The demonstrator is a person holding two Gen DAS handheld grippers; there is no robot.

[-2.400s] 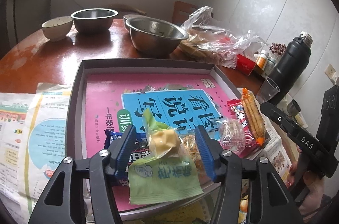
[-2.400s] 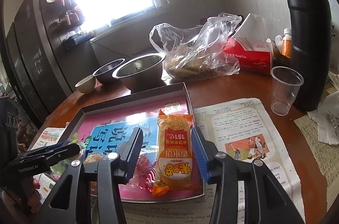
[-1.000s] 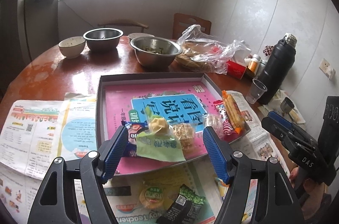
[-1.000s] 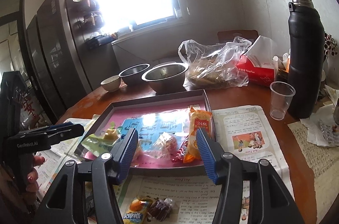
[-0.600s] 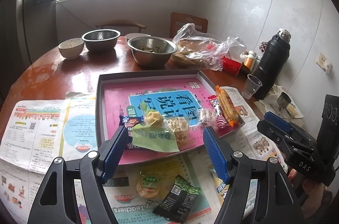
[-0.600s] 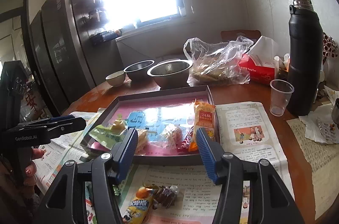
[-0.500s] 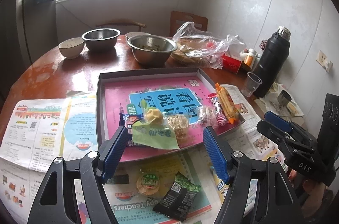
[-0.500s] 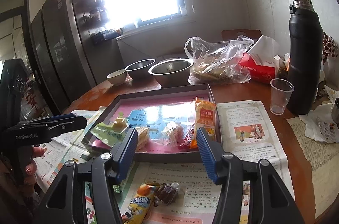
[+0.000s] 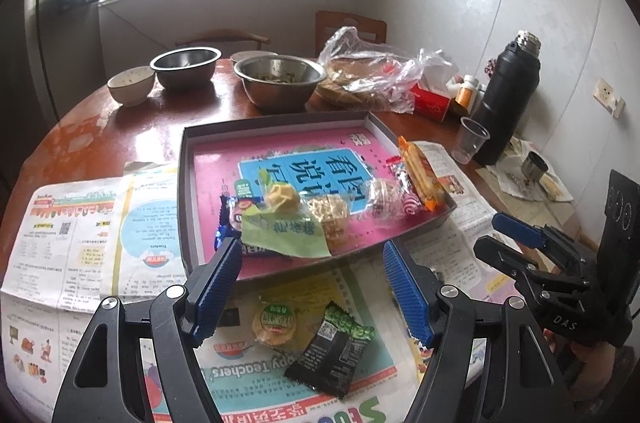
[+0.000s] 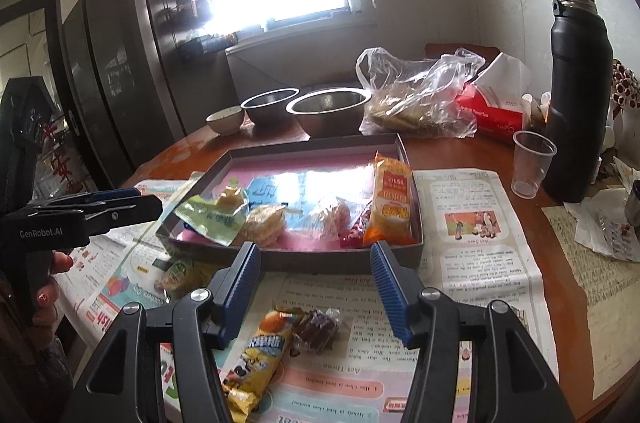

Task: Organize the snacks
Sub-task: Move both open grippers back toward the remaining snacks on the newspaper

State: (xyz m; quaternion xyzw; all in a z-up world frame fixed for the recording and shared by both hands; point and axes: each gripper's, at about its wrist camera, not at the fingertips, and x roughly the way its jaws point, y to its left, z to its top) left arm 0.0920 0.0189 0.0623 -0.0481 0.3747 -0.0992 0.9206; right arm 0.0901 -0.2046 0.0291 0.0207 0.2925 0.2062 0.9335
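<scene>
Left gripper [image 9: 312, 287] half open, empty; round snack [image 9: 274, 321] and black packet [image 9: 332, 345] just below fingers, near tray [image 9: 320, 265] front edge. Right gripper [image 10: 314, 285] half open, empty, over yellow packet [image 10: 256, 355].

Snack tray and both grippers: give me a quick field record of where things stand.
tray: holds several wrapped snacks along its near edge
green packet: in tray, overhanging near rim
outside tray: round biscuit, dark green packet, yellow packet, brown candy, all on newspaper
left gripper: open, empty
right gripper: open, empty
</scene>
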